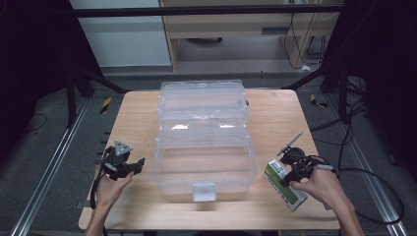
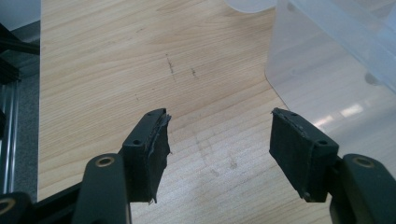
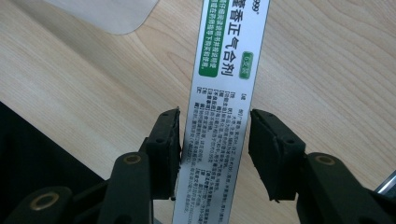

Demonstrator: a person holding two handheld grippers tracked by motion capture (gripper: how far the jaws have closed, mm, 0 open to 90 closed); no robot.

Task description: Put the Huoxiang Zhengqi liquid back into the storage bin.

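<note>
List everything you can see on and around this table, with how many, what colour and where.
Storage box: one, clear plastic, lid open, middle of the table.
Carton: one, white and green with printed text, near right part of the table, lying between the right gripper's jaws.
Table: one, light wood, centre of the high view.
Cables: several, black, on the floor to the right.
Left gripper: one, black, jaws apart over bare wood left of the box.
Right gripper: one, black, jaws either side of the carton; a gap shows at one jaw.
Hands: two, near edge, one on each gripper.
</note>
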